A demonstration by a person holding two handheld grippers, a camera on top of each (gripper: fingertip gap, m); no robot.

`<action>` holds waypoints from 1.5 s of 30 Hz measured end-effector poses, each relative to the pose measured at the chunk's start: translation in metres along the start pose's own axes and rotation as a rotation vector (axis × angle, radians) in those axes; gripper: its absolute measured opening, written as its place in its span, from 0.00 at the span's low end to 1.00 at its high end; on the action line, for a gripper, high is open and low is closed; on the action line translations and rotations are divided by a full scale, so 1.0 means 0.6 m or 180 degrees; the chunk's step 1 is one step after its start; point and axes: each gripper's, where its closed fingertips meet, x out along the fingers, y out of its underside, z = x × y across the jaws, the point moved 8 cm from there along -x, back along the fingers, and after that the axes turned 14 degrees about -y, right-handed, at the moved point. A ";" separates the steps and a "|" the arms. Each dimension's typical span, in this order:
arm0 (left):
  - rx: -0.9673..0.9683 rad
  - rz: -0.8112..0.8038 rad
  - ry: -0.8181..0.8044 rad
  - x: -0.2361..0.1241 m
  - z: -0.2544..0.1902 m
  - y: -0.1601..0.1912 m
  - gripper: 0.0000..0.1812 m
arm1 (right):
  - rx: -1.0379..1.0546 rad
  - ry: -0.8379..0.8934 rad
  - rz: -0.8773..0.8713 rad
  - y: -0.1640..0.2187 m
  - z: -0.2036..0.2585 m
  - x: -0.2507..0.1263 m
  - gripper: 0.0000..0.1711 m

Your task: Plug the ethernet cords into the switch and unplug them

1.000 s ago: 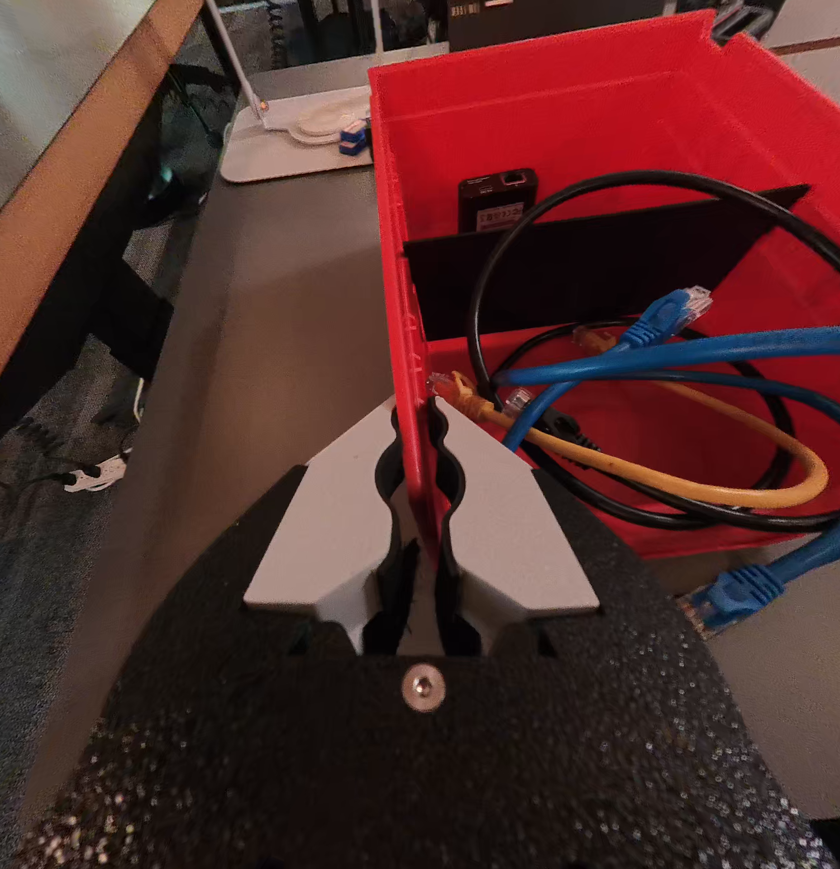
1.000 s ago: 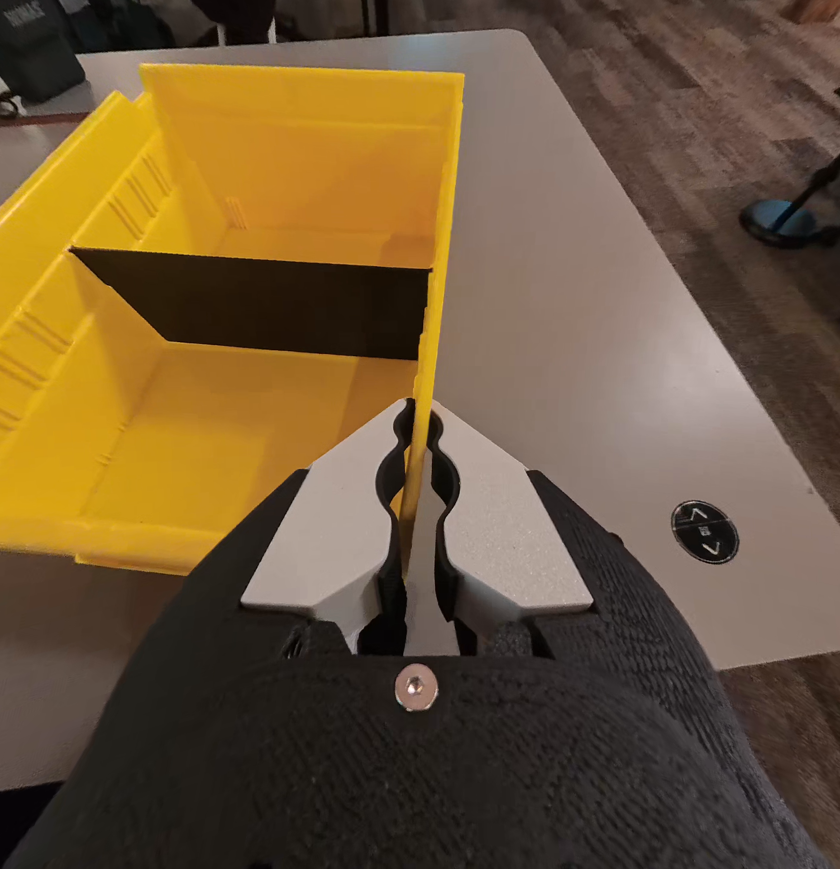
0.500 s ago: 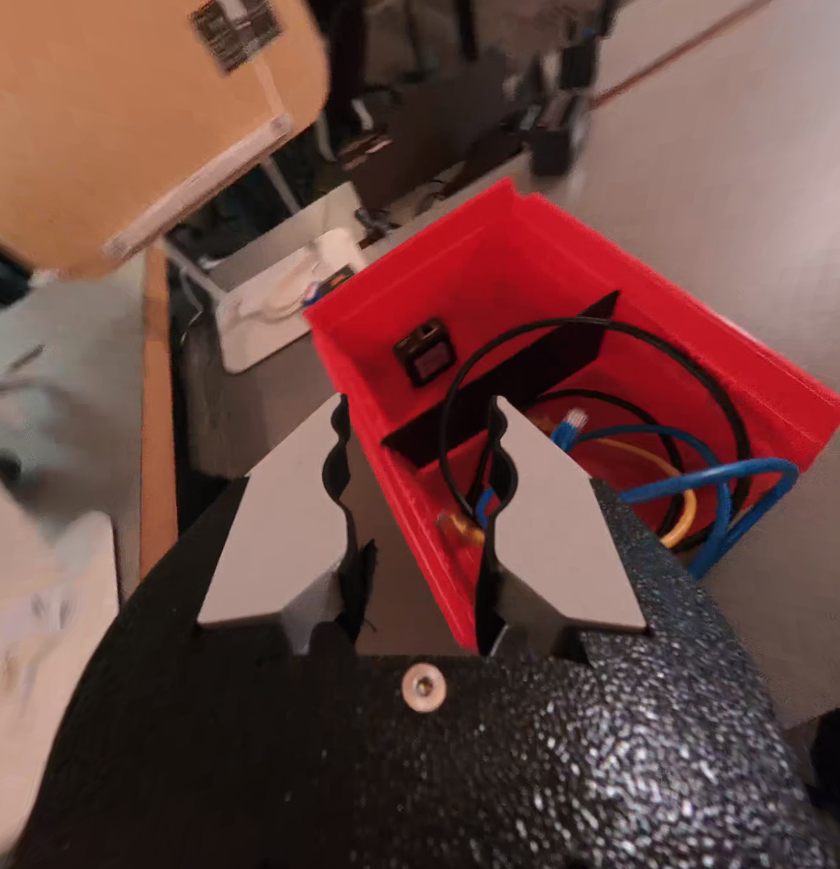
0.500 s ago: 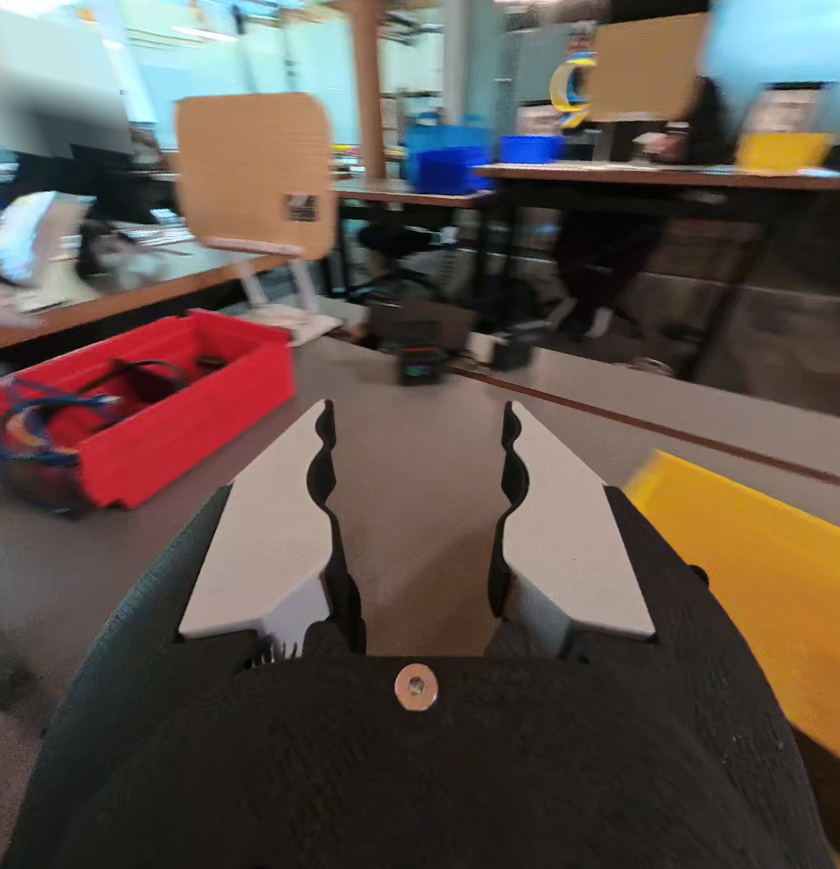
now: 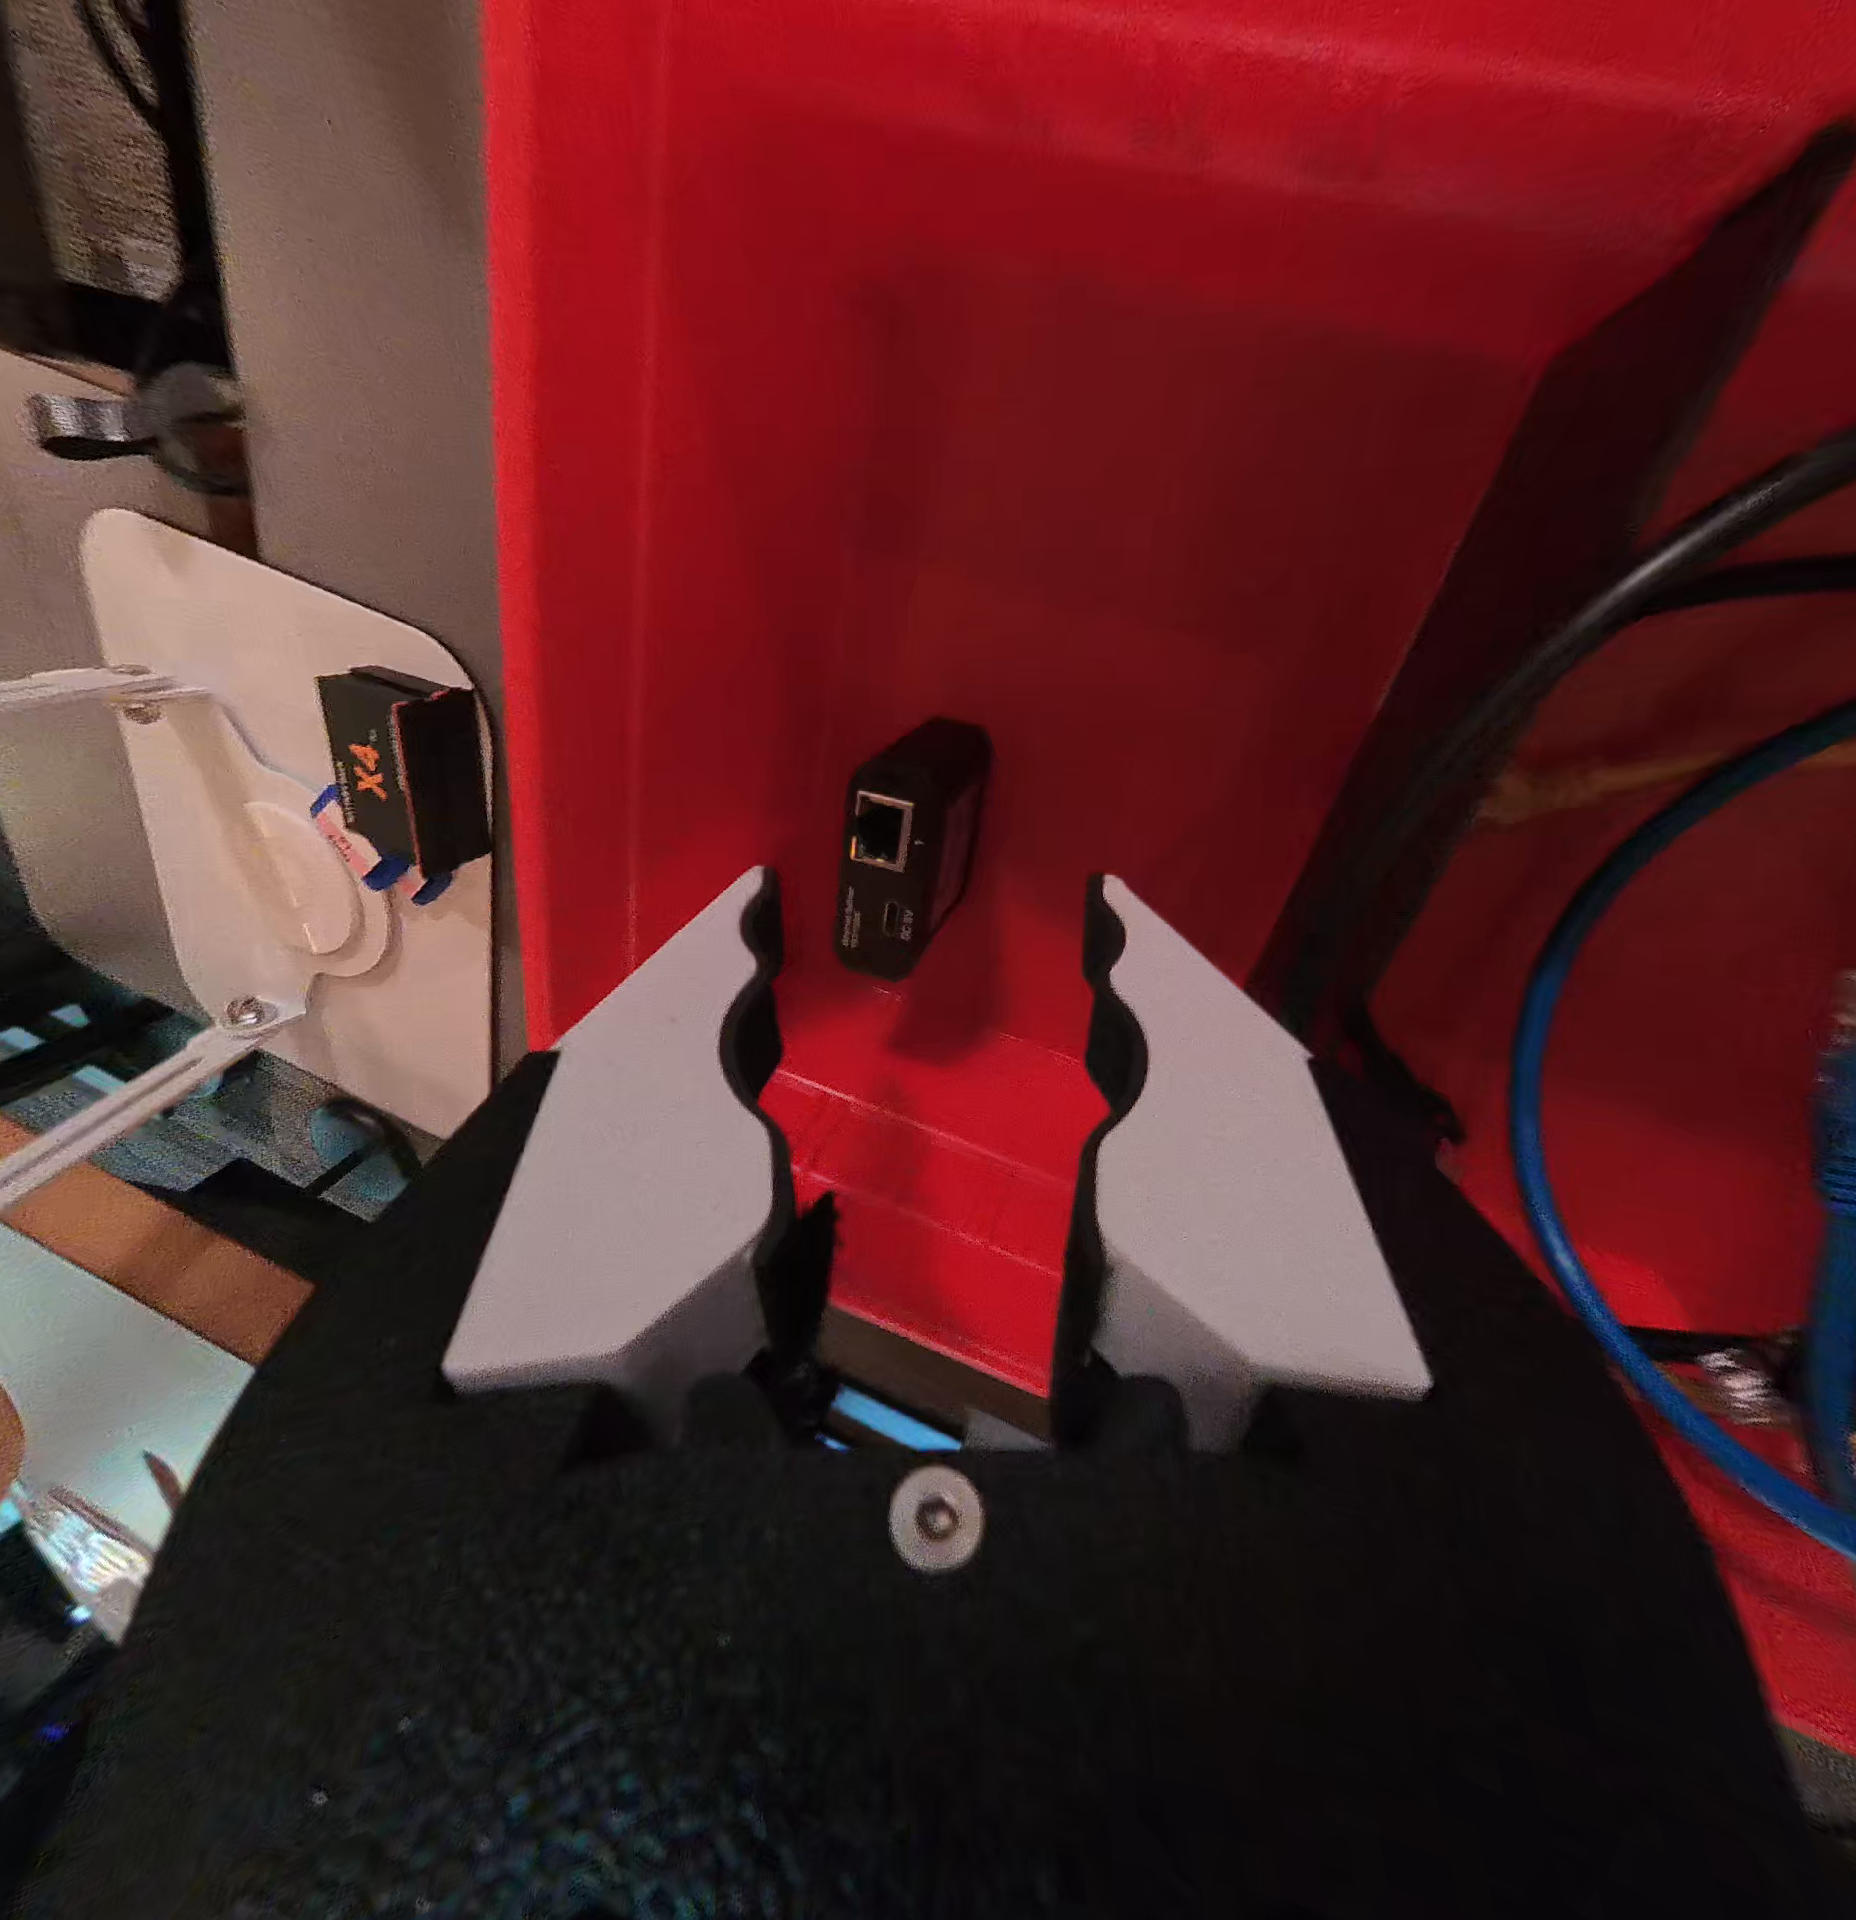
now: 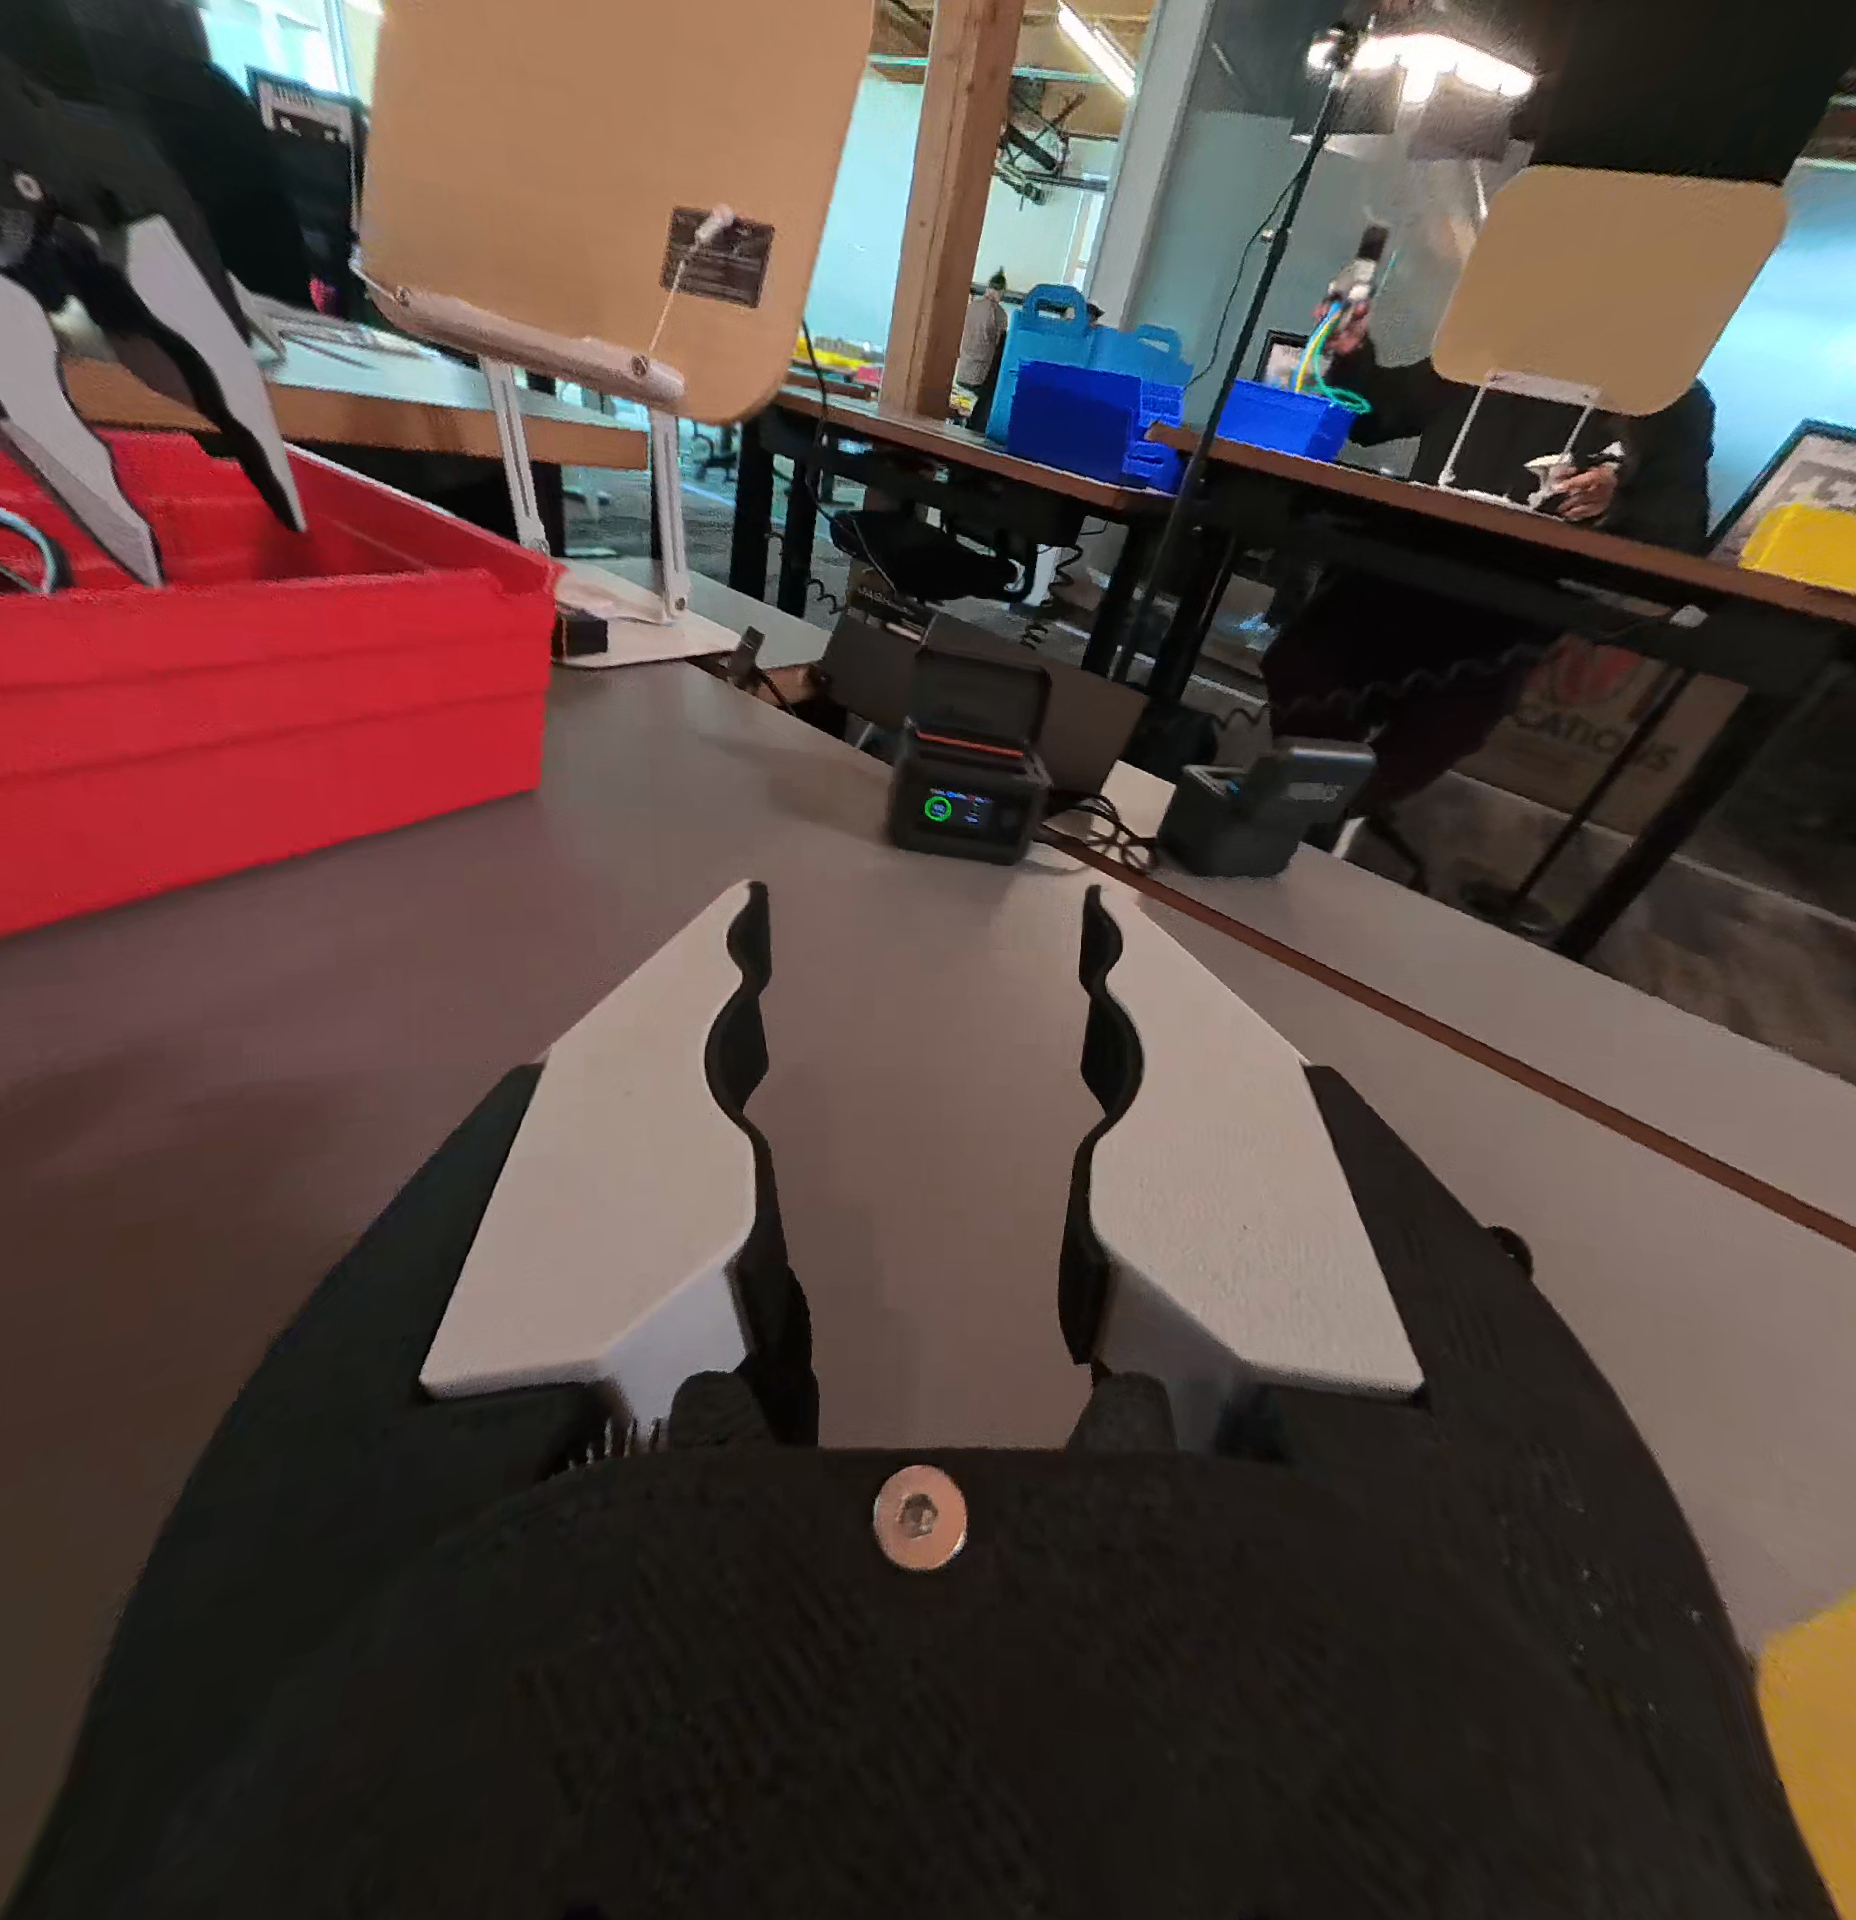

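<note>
1. Our left gripper (image 5: 932,894), which pinched the red bin's side wall a second ago, now hangs with its fingers spread wide and empty over the red bin (image 5: 1007,416).
2. The switch (image 5: 908,847), a small black box, sits in the middle of the left wrist frame on the bin floor, just beyond the fingertips and untouched (its port faces us).
3. At the right edge of that frame, past a black divider (image 5: 1589,623), we see the blue ethernet cord (image 5: 1558,1143) looped with a black cable (image 5: 1630,603).
4. Our right gripper (image 6: 924,904) has let go of the yellow bin wall; its fingers are spread over the bare grey table (image 6: 384,1039).
5. In the right wrist view the red bin lies at upper left, and a yellow bin (image 6: 1828,1745) corner shows at lower right.
</note>
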 end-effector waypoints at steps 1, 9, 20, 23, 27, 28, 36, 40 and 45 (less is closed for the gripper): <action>0.0077 0.0047 0.0047 0.011 0.000 0.000 0.32 | -0.0036 -0.0002 0.0007 0.007 -0.006 -0.008 0.35; 0.0256 0.0347 0.0325 0.082 -0.005 0.004 0.29 | -0.0221 0.0024 0.0156 0.063 -0.041 -0.063 0.35; 0.0199 0.0413 0.0372 0.110 -0.014 0.018 0.12 | -0.0197 0.0120 0.0035 0.067 -0.068 -0.084 0.35; 0.0274 0.0404 0.0344 0.102 -0.021 0.018 0.12 | -0.0327 0.0095 0.0082 0.067 -0.062 -0.081 0.34; 0.0293 0.0272 -0.0015 0.067 -0.019 0.012 0.12 | -0.0469 0.0090 0.0117 0.066 -0.056 -0.078 0.33; 0.0251 0.0199 -0.0107 0.052 -0.018 0.007 0.12 | -0.0496 0.0088 0.0131 0.066 -0.055 -0.077 0.32; 0.0459 -0.0493 -0.0608 -0.098 -0.033 -0.112 0.12 | -0.0780 0.0230 0.0239 0.061 -0.060 -0.080 0.32; 0.1031 -0.0657 -0.0424 -0.122 -0.080 -0.219 0.12 | -0.0748 0.0344 0.0229 0.063 -0.064 -0.088 0.31; 0.1464 -0.0654 -0.0039 -0.084 -0.131 -0.325 0.12 | -0.0673 0.0360 0.0147 0.062 -0.068 -0.092 0.30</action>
